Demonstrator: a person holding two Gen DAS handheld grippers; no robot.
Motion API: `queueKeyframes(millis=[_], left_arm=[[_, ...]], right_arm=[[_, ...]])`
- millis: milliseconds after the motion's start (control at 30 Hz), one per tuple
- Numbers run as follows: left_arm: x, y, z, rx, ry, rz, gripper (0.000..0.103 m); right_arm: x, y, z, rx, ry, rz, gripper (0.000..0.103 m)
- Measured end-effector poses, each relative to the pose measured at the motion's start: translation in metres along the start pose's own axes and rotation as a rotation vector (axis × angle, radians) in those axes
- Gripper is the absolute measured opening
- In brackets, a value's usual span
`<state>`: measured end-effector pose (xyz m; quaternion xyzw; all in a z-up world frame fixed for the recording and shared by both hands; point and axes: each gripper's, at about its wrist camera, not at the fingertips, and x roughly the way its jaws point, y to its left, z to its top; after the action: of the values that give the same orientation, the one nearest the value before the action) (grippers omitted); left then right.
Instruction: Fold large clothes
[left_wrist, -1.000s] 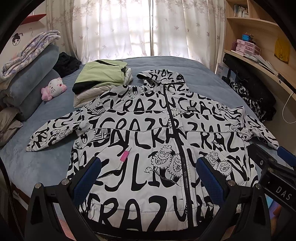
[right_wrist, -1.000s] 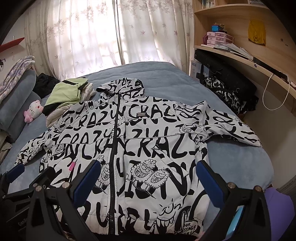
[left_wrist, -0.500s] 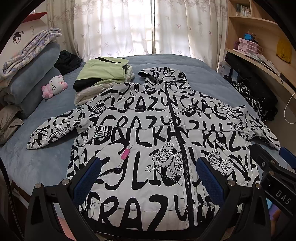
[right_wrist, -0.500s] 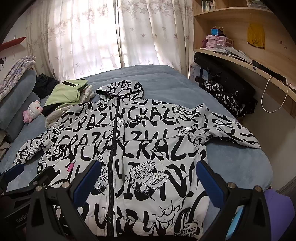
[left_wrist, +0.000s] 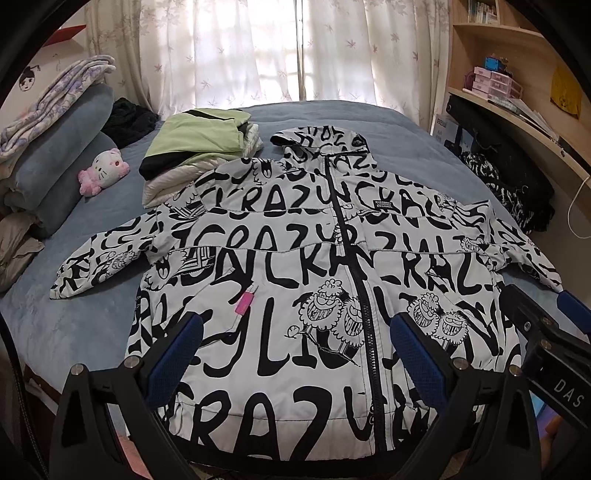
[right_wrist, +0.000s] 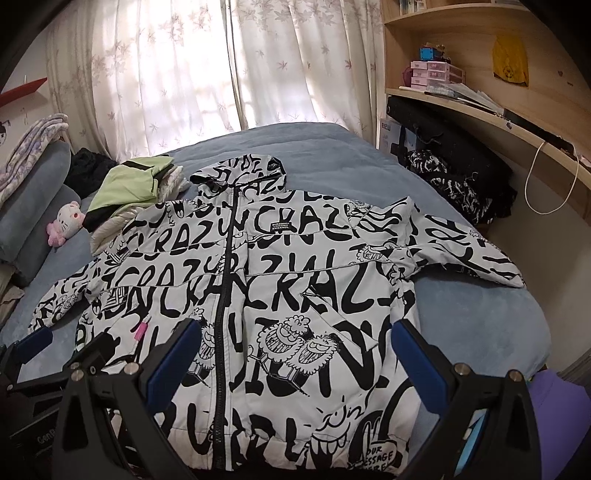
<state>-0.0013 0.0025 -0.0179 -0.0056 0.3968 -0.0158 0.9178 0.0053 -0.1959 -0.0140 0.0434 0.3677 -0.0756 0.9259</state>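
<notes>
Jacket (left_wrist: 295, 280): hooded, white with bold black lettering and cartoon faces, spread front-up on the bed, zipped shut, hem toward the grippers and hood toward the window at 12 o'clock.
Sleeves: both stretched out sideways, one to 9 o'clock and one to 3 o'clock, lying flat on the cover.
Pink tag (left_wrist: 245, 303): small, on the jacket front, at about 10 o'clock from the zip's lower half.
Left gripper (left_wrist: 295, 350): hangs over the lower front of the jacket, its two blue-padded fingers spread wide apart, nothing between them.
Right gripper (right_wrist: 291, 354): hangs over the lower front on the other side of the zip, fingers likewise spread wide, nothing held.
Bed (left_wrist: 406, 147): covered in grey-blue fabric, bare beyond the hood.
Folded clothes (left_wrist: 199, 147): a stack with a pale green piece on top, at 11 o'clock from the jacket, touching its shoulder.
Plush toy (left_wrist: 105, 171): white and pink, at 10 o'clock, leaning by a pile of grey-blue bedding (left_wrist: 62, 147).
Curtains (left_wrist: 258, 51): sheer, leaf-patterned, light coming through, at 12 o'clock.
Shelves (right_wrist: 480, 92): wooden, at 2 o'clock, holding small boxes and papers.
Dark patterned garment (right_wrist: 454, 184): heaped below the shelves, apart from the jacket.
</notes>
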Motion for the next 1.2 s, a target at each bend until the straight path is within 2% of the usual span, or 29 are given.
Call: queueKeyframes(millis=[167,300,533,667,800,933,1033,1200], left_arm=[[0.008,-0.002,0.000,0.010,0.022,0.009,0.100],[0.019,-0.027,0.014,0.042,0.035,0.038,0.100],[0.036,-0.047,0.038,0.059,0.036,-0.001,0.100],[0.045,-0.068,0.055,0.085,-0.007,-0.014,0.100],[0.054,-0.094,0.073,0.133,-0.061,-0.062,0.100],[0.066,-0.125,0.095,0.165,-0.069,-0.081,0.100],[0.072,-0.149,0.109,0.186,-0.117,-0.063,0.100],[0.084,-0.180,0.136,0.180,-0.141,-0.118,0.100]], right_arm=[[0.007,-0.005,0.002,-0.003,0.012,-0.001,0.103],[0.014,-0.008,0.005,-0.009,0.029,0.018,0.103],[0.025,-0.018,0.019,-0.023,0.023,0.030,0.103],[0.034,-0.029,0.031,-0.030,0.020,0.035,0.103],[0.044,-0.049,0.046,-0.026,0.016,0.025,0.103],[0.053,-0.074,0.060,-0.006,0.008,0.008,0.103],[0.061,-0.100,0.070,0.025,0.009,-0.008,0.103],[0.077,-0.148,0.079,0.090,0.023,-0.056,0.100]])
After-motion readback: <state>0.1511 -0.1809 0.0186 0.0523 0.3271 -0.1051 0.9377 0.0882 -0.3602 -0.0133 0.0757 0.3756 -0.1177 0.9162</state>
